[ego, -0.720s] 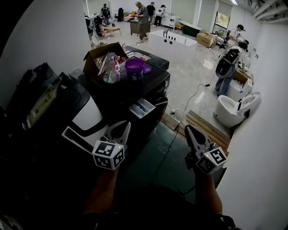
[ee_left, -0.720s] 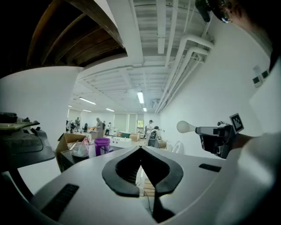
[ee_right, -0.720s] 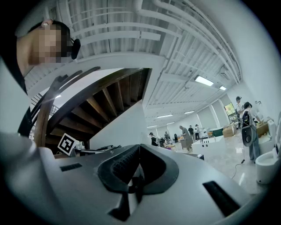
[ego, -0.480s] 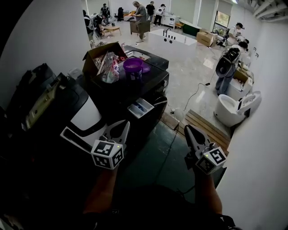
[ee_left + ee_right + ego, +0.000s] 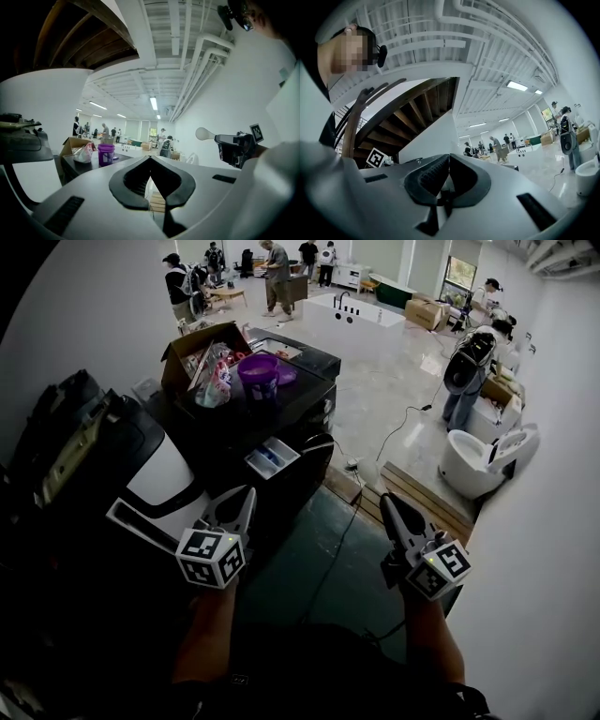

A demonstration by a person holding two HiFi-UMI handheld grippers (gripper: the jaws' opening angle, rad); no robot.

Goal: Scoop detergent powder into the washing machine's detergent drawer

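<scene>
Moved: both hand-held grippers sit a little further left in the head view than half a second ago, and the washing machine has slid up and left in the frame; the jaws stand as they did.
Head view, left hand-held gripper (image 5: pixel 246 495): held low, well short of the washing machine (image 5: pixel 298 418), jaws together and carrying nothing.
Head view, right hand-held gripper (image 5: pixel 387 502): held low over the dark floor (image 5: pixel 319 568), well apart from the left one, jaws together.
Head view, detergent drawer (image 5: pixel 271 457): pulled out of the machine's front, blue showing inside its compartments, untouched by either gripper.
Head view, machine top: a purple tub (image 5: pixel 258 372) stands upright, just beside an open cardboard box (image 5: pixel 184 353) stuffed with bags.
Head view, background: a cable (image 5: pixel 398 430) runs over the pale floor, a wooden pallet (image 5: pixel 427 502) lies near the wall, and several people stand further off.
Left gripper view: the jaw tips meet with nothing between them; tub and box show at left beyond them.
Right gripper view: the jaw tips meet, empty; a wooden stair underside (image 5: pixel 419 110) rises at left.
</scene>
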